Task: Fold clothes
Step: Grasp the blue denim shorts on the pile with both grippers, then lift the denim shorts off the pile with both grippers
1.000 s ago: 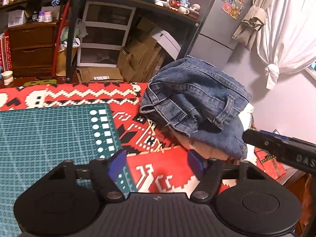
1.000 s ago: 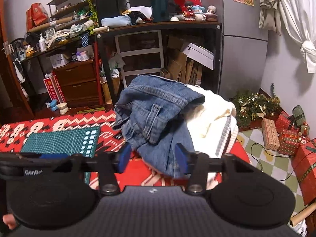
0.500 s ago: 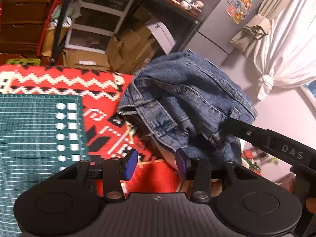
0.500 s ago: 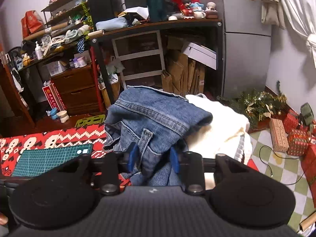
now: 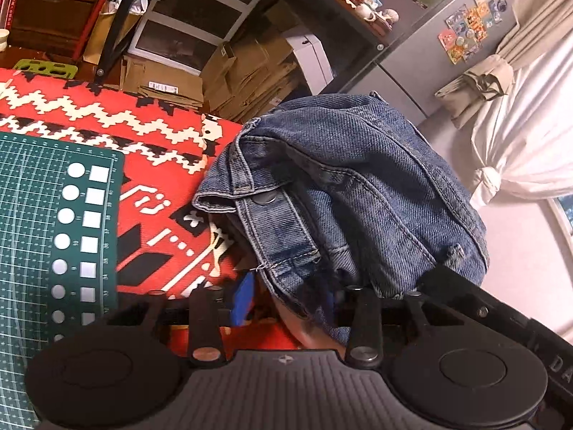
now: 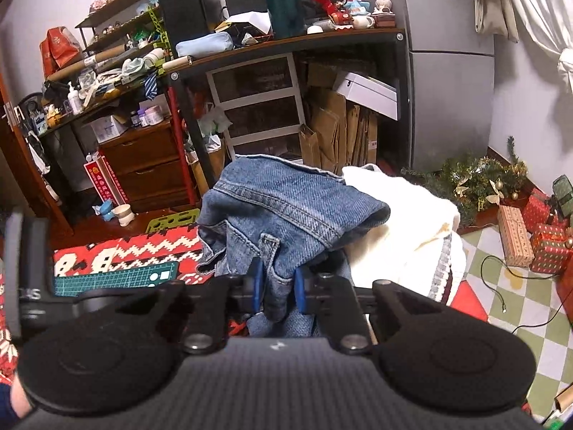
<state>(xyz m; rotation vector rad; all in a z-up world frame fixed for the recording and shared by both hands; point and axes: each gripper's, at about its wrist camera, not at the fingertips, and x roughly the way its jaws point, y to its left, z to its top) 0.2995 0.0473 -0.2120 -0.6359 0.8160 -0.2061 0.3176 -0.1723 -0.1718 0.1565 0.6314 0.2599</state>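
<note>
Red patterned cloth [image 5: 168, 236], crumpled denim jacket [image 5: 358, 193]

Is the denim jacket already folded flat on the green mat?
No, the denim jacket sits bunched in a heap on the red patterned cloth, beside the green mat.

Both wrist cameras sat close over the denim jacket [image 5: 358, 186] at twelve o'clock, facing cluttered shelves.
</note>
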